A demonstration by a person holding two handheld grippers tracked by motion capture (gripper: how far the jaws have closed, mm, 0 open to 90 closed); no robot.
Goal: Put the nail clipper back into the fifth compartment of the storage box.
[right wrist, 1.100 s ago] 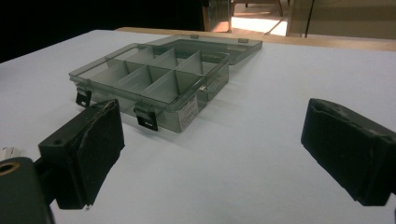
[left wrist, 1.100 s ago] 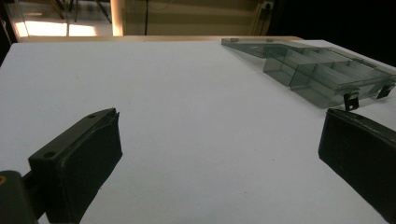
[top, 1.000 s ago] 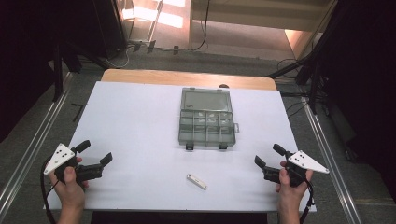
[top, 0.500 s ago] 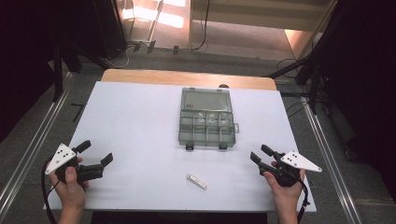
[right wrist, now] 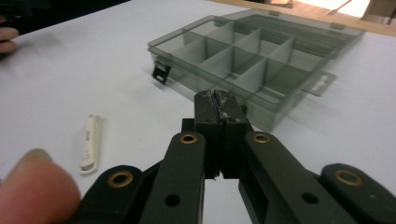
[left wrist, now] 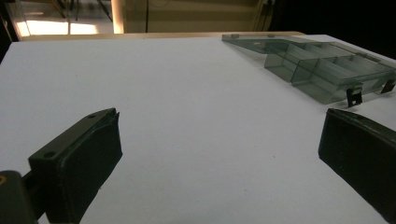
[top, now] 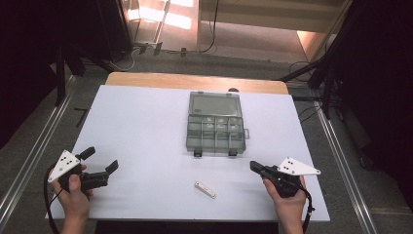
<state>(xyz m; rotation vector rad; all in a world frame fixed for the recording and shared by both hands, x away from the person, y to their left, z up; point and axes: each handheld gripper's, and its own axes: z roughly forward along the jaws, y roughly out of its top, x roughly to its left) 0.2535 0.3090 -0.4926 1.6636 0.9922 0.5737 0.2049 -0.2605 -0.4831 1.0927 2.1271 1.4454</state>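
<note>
Table [top: 146, 126]: white top, wooden strip along its far edge, taking up most of the high view.

Organizer box [top: 215, 128]: clear grey plastic with divided compartments, lid laid open flat toward 12 o'clock. It sits a little toward 1 o'clock of table centre. Two dark latches hang off its near edge. In the left gripper view the organizer box [left wrist: 322, 70] lies at 2 o'clock, well apart from the jaws. In the right gripper view the organizer box [right wrist: 261, 60] sits at 12 to 1 o'clock, just past the jaw tips; nothing can be made out in the compartments.

Left gripper [top: 100, 163]: at 8 o'clock on the table in the high view, held in the person's left hand [top: 73, 192], grey three-cornered plate on top. Jaws spread wide with only bare table between them, pointing toward 2 o'clock. The left gripper view confirms it: one jaw low at 8 o'clock, the other at 4 o'clock, with a broad gap.

Right gripper [top: 254, 166]: at 4 o'clock on the table, in the right hand [top: 287, 197], pointing toward 10 o'clock. Its jaws have just been closing and are now pressed together, pad against pad, with nothing between them, as the right gripper view shows.

White stick [top: 205, 189]: a small flat oblong piece lying loose on the table at 6 o'clock, between the two grippers and nearer the right one, apart from it. In the right gripper view the white stick [right wrist: 90, 142] lies at 9 o'clock of the shut tips, untouched.
</note>
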